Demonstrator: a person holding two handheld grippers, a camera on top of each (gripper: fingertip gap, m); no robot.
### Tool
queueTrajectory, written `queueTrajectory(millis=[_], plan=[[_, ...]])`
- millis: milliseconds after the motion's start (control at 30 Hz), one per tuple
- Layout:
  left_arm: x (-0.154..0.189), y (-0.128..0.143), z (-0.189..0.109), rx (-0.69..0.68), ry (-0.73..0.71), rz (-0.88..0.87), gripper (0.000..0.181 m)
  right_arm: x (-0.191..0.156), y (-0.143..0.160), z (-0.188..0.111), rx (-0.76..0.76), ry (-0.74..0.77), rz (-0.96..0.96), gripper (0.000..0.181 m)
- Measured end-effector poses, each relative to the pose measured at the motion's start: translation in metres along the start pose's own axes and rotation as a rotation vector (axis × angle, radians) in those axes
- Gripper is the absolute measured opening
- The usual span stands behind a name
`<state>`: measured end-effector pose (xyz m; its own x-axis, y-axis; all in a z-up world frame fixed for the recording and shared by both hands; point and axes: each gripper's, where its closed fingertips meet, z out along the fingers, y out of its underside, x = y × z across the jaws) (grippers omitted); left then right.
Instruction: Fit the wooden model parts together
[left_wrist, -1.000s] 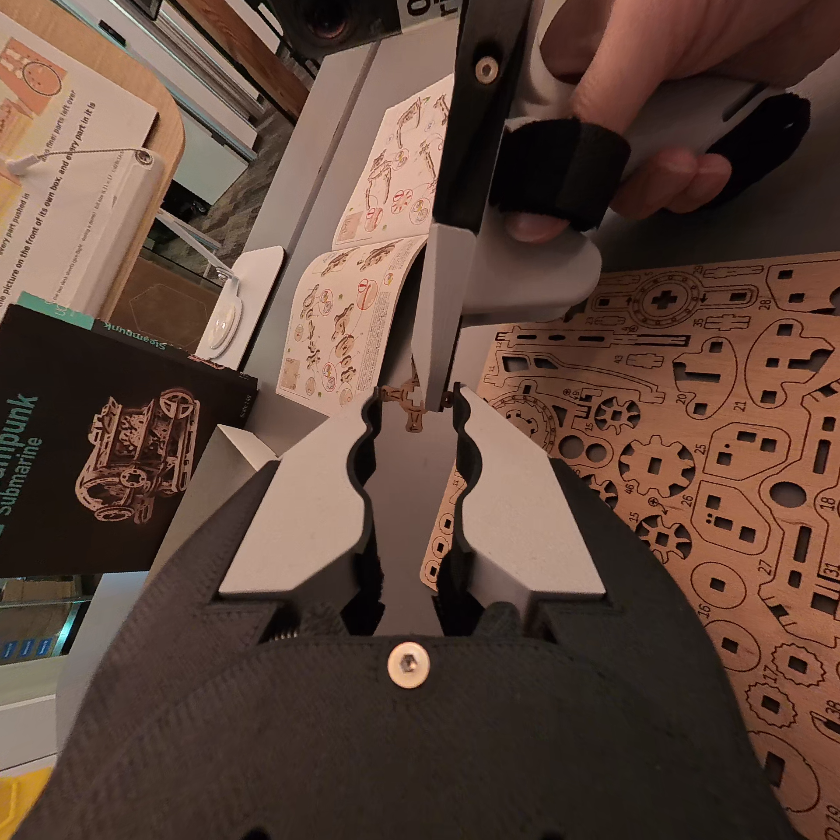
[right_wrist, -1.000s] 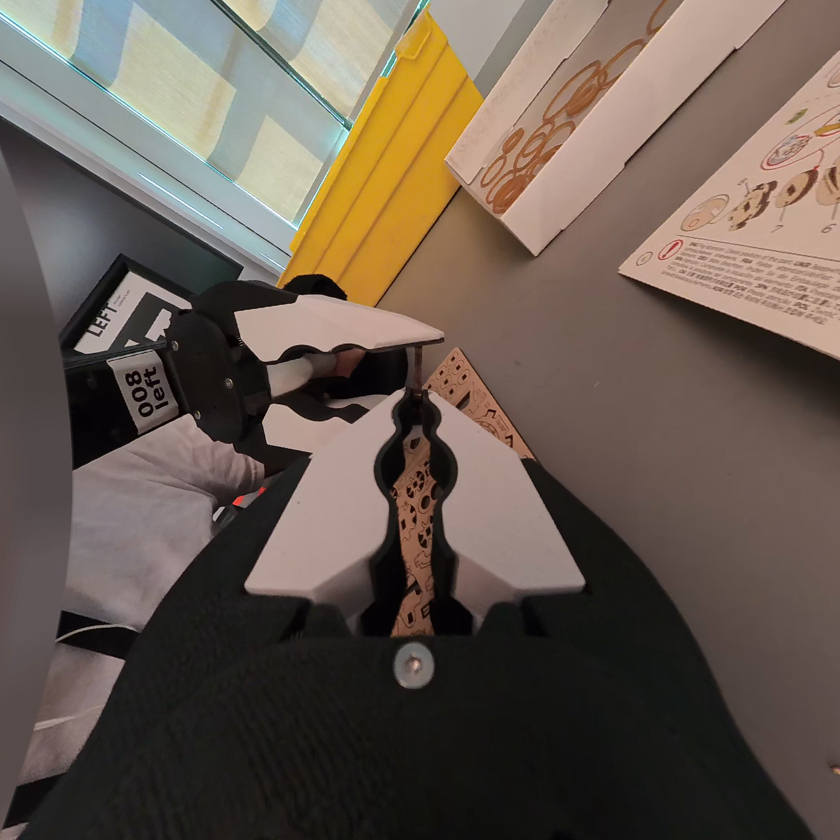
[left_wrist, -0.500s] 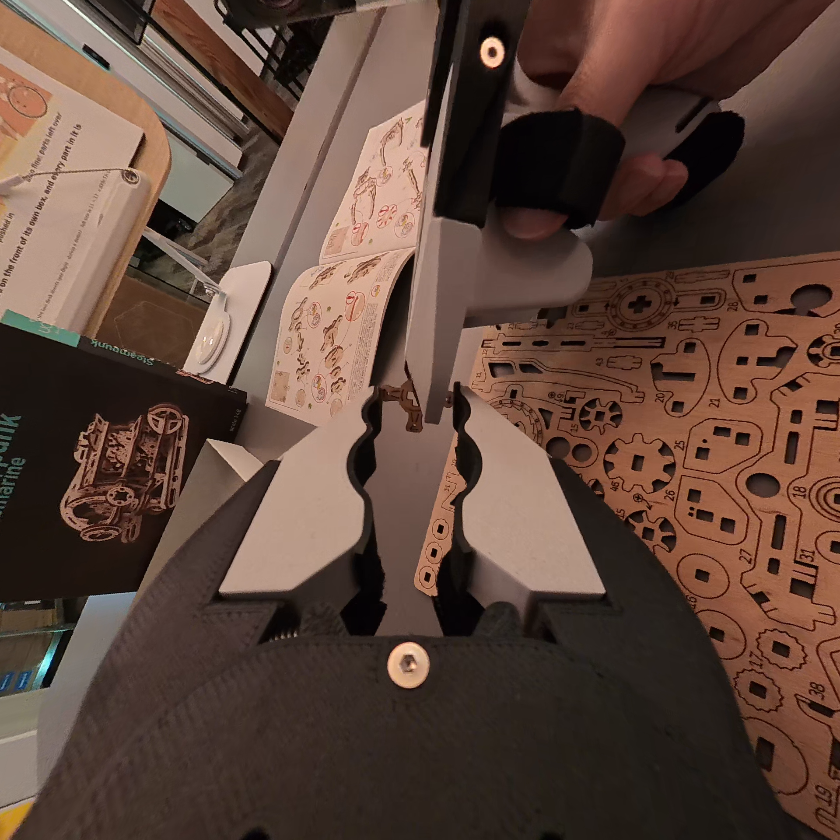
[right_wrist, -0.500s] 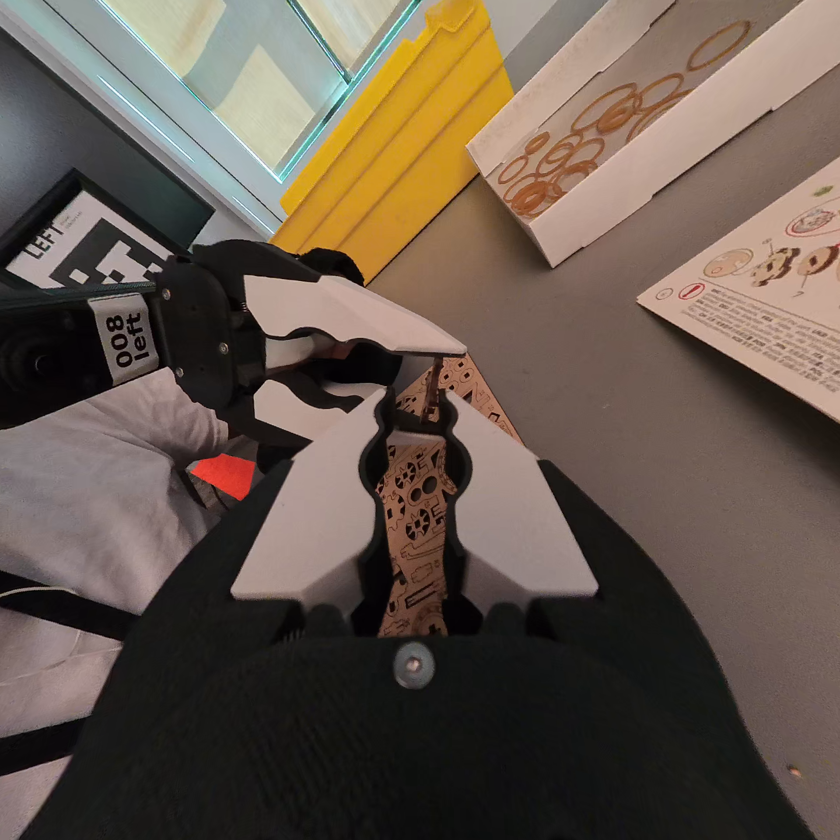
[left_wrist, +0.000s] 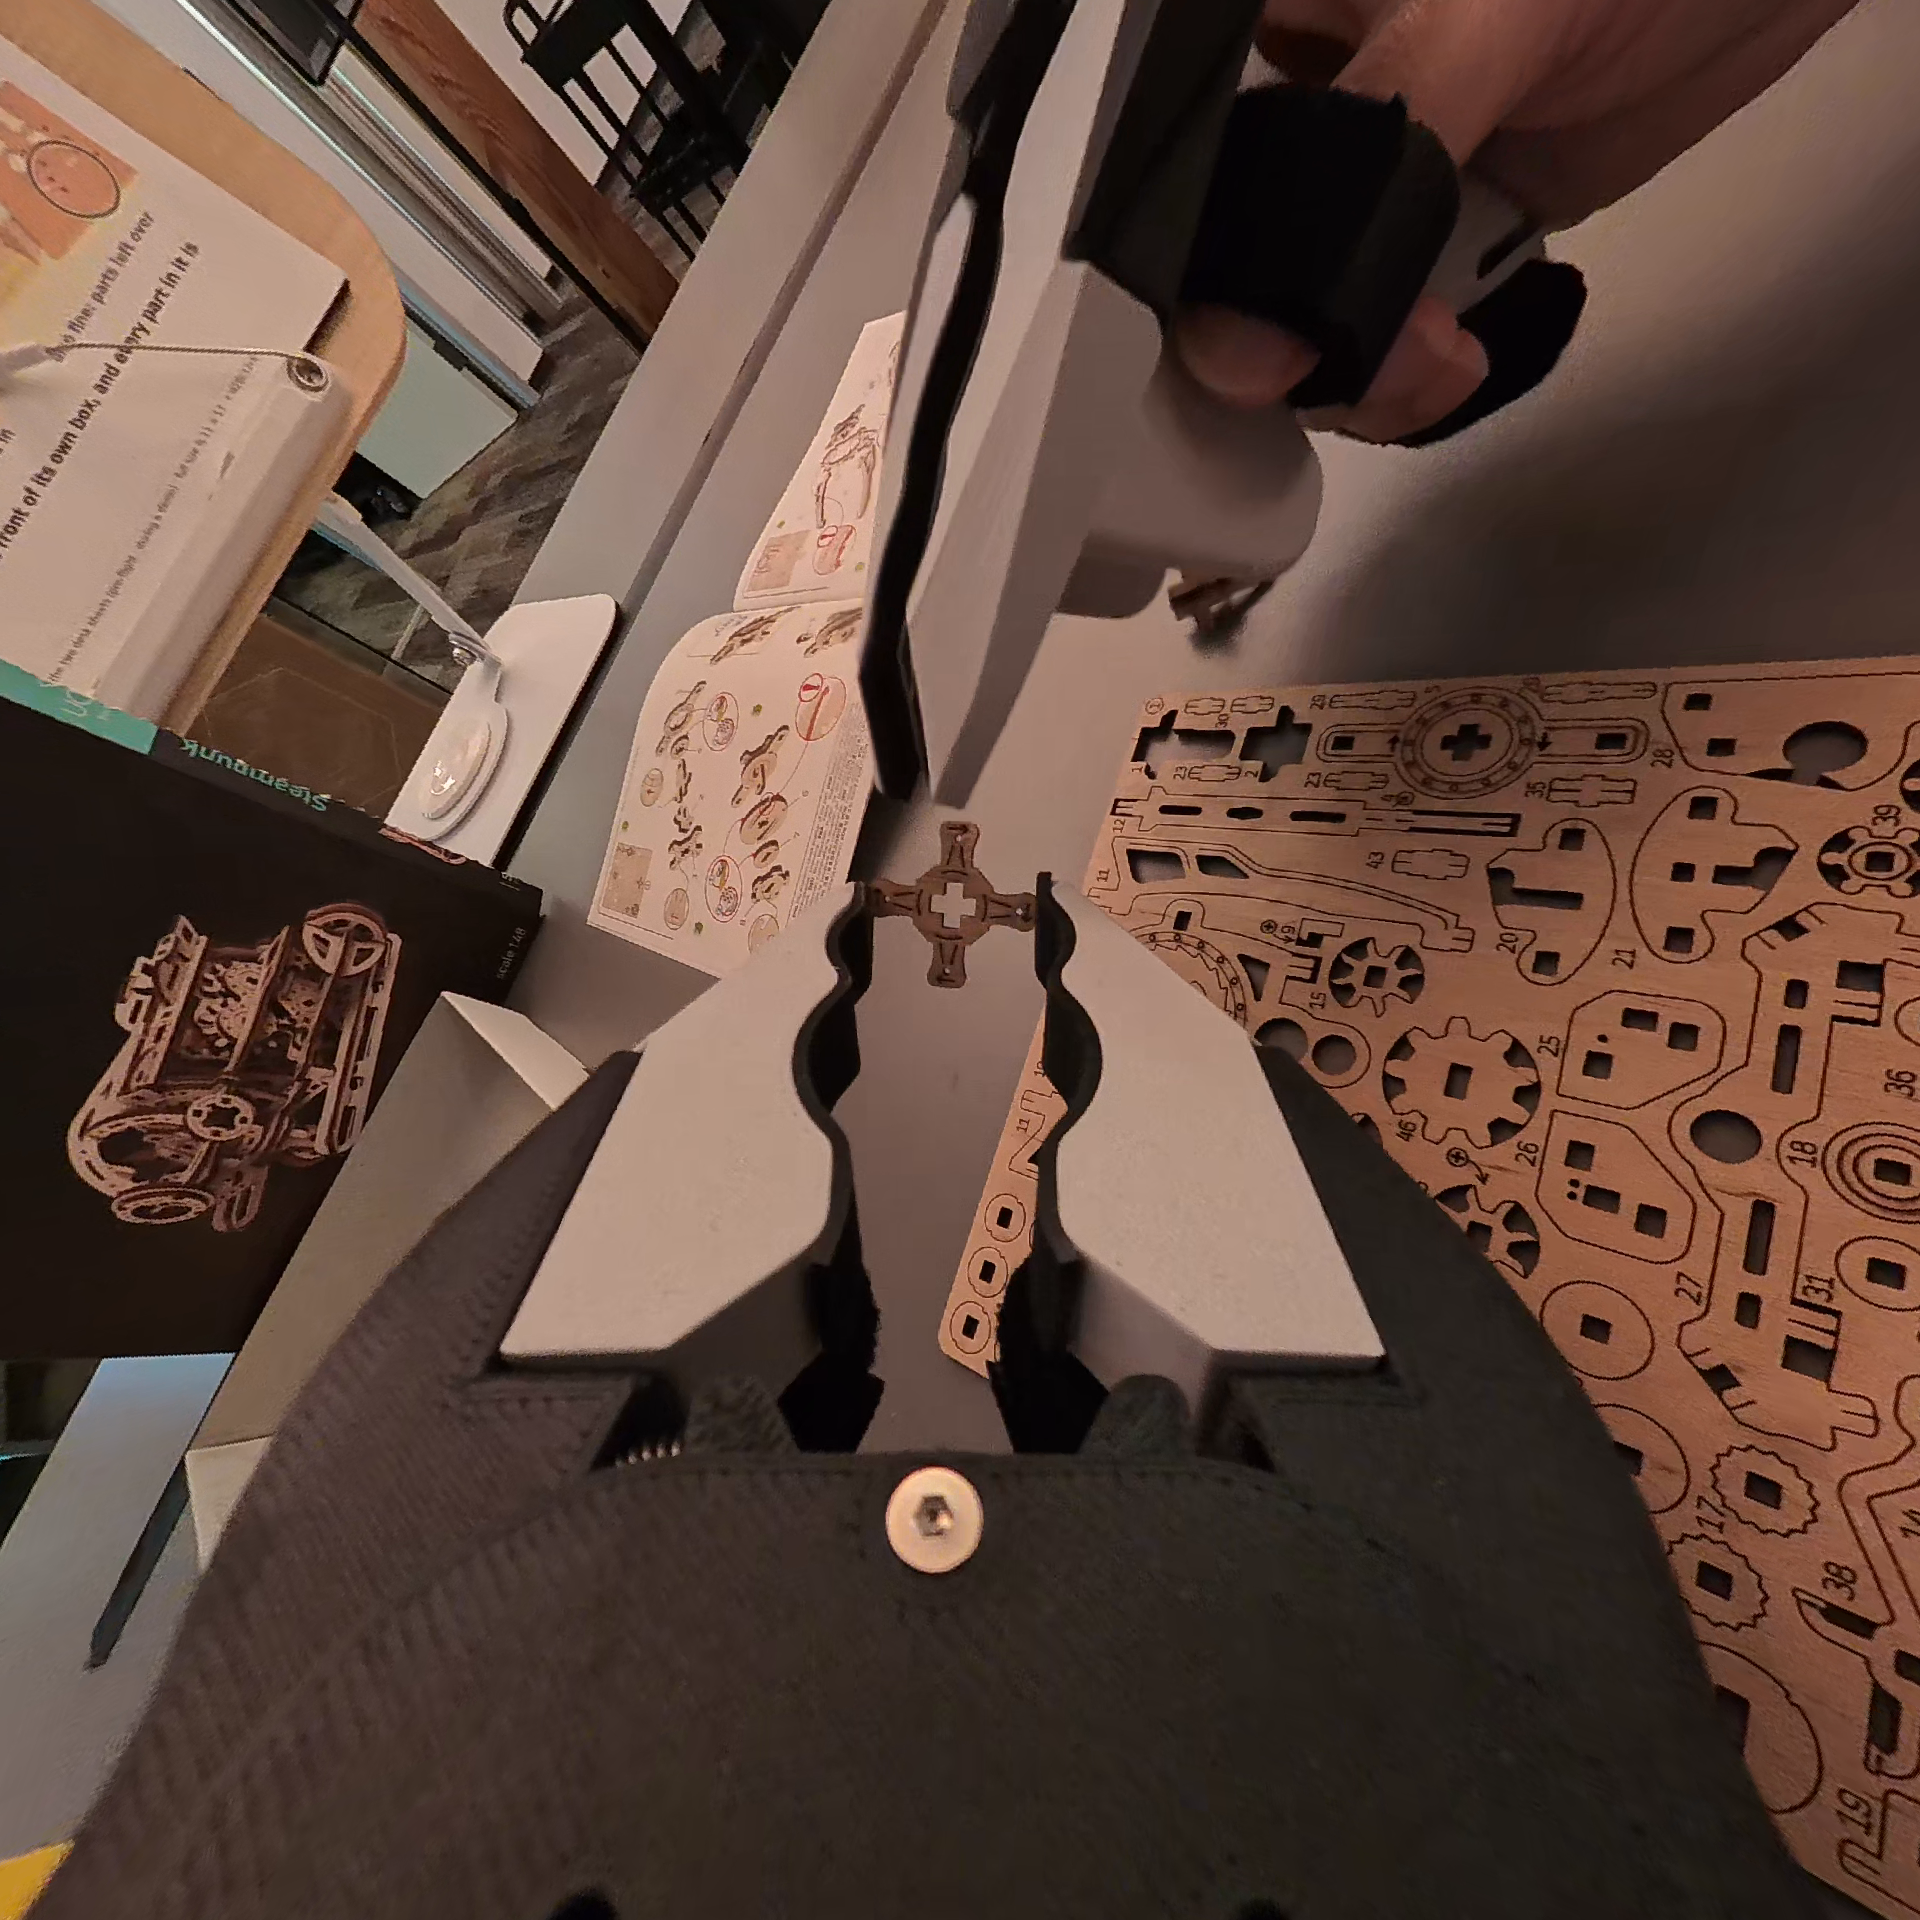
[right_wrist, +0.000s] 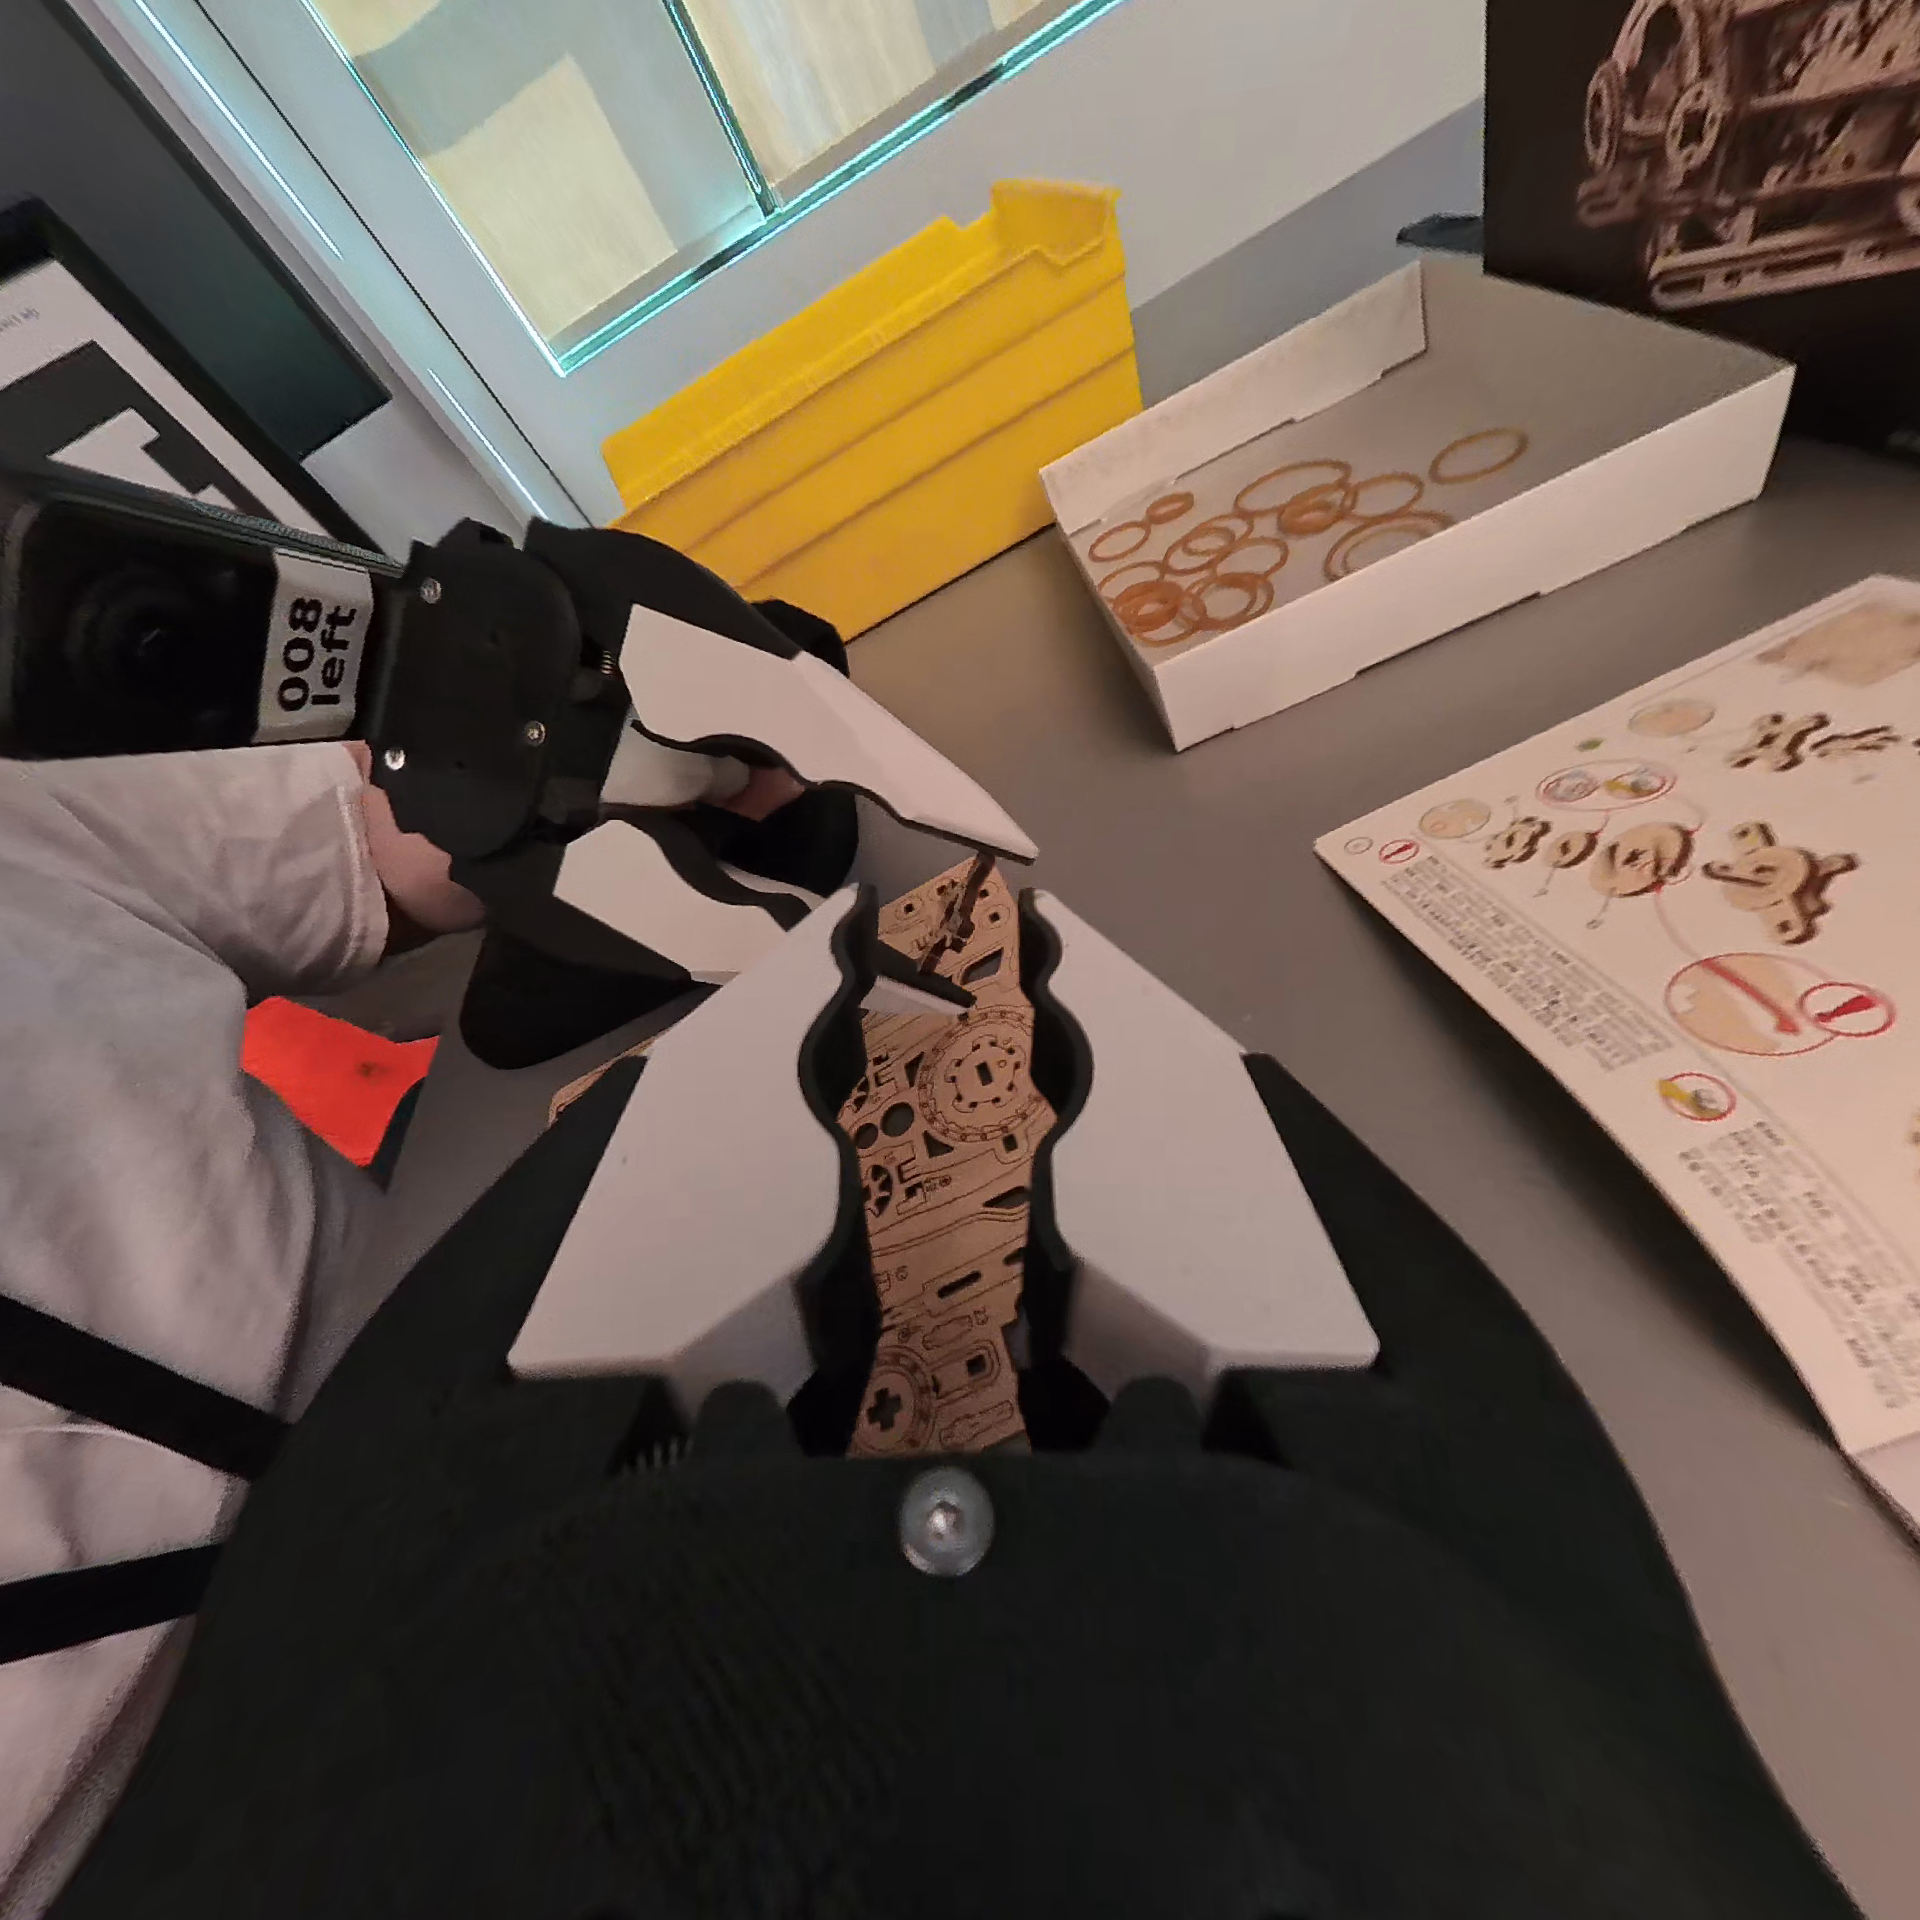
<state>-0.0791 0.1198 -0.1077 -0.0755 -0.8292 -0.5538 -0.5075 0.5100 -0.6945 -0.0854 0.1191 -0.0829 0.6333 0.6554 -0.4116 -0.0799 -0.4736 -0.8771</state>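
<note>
Grey table (right_wrist: 1195, 935) | white tray (right_wrist: 1455, 623): rubber bands (right_wrist: 1226, 571) | left gripper (left_wrist: 951, 909) jaws clamp cross part (left_wrist: 954, 906) | right gripper (right_wrist: 940, 914) jaws parted, empty

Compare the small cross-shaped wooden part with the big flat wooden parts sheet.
The small cross-shaped wooden part is one loose piece; the big flat wooden parts sheet still carries many outlined pieces. The part is pinched in the air by the left gripper; the sheet lies flat on the grey table. Both are thin laser-cut wood.

A grey table (right_wrist: 1299, 1039) carries the wooden parts sheet (left_wrist: 1558, 1039). Beyond the sheet lies an open booklet (left_wrist: 727, 821); a white tray (right_wrist: 1455, 623) sits near it.
</note>
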Motion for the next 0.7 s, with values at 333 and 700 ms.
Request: queueTrajectory(millis=[333,700], plan=[[-0.001,0.0,0.0,0.013,0.02,-0.043,0.029,0.015,0.001,-0.005,-0.002,0.049,-0.007,0.025],[-0.002,0.001,0.0,0.013,0.041,-0.087,0.029,0.034,-0.002,-0.017,-0.02,0.135,-0.056,0.025]])
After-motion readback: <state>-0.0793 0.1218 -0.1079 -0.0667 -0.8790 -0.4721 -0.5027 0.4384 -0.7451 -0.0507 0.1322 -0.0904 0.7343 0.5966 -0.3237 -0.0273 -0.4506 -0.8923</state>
